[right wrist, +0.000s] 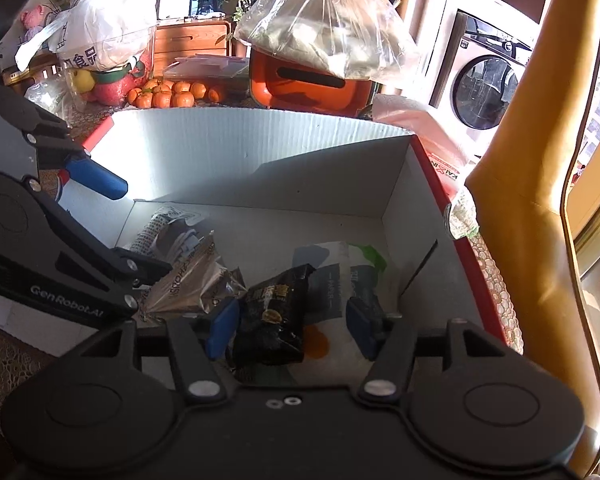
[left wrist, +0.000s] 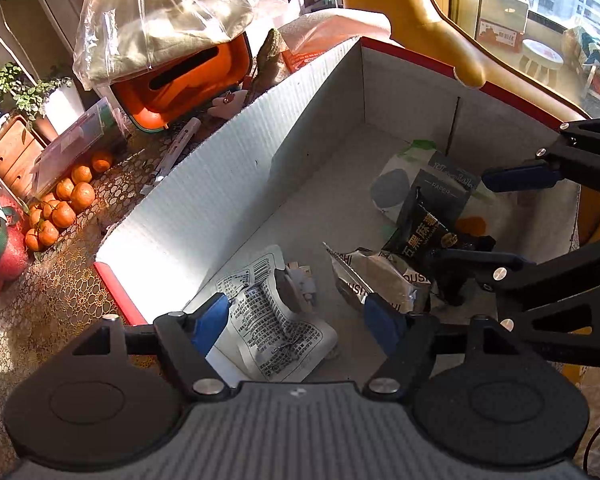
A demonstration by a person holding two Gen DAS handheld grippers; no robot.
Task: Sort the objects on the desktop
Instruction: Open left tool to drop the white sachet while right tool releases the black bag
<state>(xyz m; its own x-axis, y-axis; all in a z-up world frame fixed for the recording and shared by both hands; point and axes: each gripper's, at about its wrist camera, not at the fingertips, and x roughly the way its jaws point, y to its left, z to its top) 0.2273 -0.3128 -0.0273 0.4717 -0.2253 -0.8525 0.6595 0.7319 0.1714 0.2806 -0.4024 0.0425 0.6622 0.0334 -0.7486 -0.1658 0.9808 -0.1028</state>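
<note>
2 grippers over the box (left wrist: 260,120), both wide open, empty: left (left wrist: 300,312), right (right wrist: 296,328). Drop looks done; next, withdraw toward 6 o'clock.

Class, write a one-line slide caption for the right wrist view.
Open right gripper over a black packet in the box.

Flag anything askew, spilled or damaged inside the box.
Nothing spilled or torn. The packets lie jumbled: the black snack packet overlaps the white tissue pack, and the silver packet is crumpled. Normal for a box used for sorting.
</note>
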